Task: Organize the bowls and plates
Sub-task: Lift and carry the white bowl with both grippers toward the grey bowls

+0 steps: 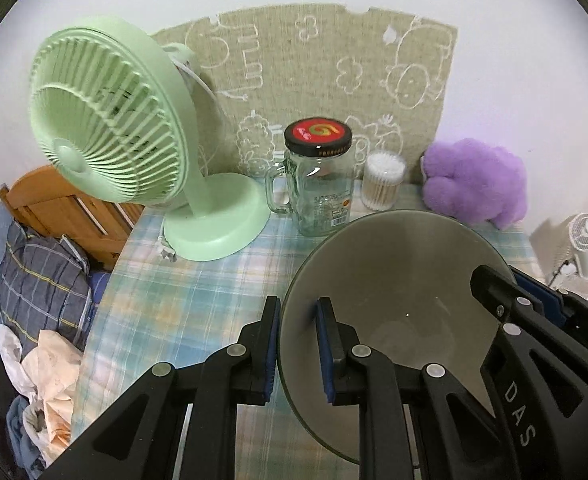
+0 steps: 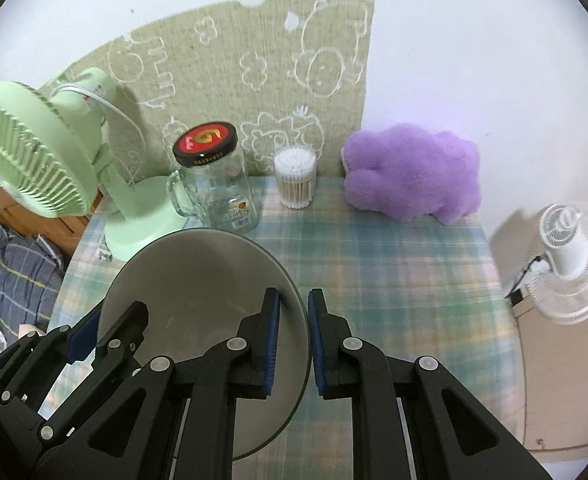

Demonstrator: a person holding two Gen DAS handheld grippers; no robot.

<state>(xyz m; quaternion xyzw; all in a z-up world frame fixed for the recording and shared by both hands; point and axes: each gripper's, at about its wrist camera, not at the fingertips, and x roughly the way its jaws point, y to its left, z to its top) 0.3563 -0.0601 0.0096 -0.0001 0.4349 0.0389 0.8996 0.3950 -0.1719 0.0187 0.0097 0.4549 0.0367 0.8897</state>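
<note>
A grey-green bowl [image 1: 406, 280] is held between both grippers above the plaid tablecloth [image 1: 197, 304]. My left gripper [image 1: 298, 348] has its jaws around the bowl's left rim, one finger outside and one inside. My right gripper [image 2: 294, 340] has its jaws around the right rim of the same bowl [image 2: 197, 280]. The right gripper also shows in the left wrist view [image 1: 526, 304] on the bowl's far rim. The left gripper also shows in the right wrist view [image 2: 105, 328]. The bowl is empty inside.
A green desk fan [image 1: 125, 132] stands at the back left. A glass jar mug with a red lid [image 1: 320, 176], a cotton swab tub [image 1: 384, 180] and a purple plush [image 1: 474, 180] line the wall. A white fan [image 2: 570, 260] stands beyond the table's right edge. A bed lies to the left.
</note>
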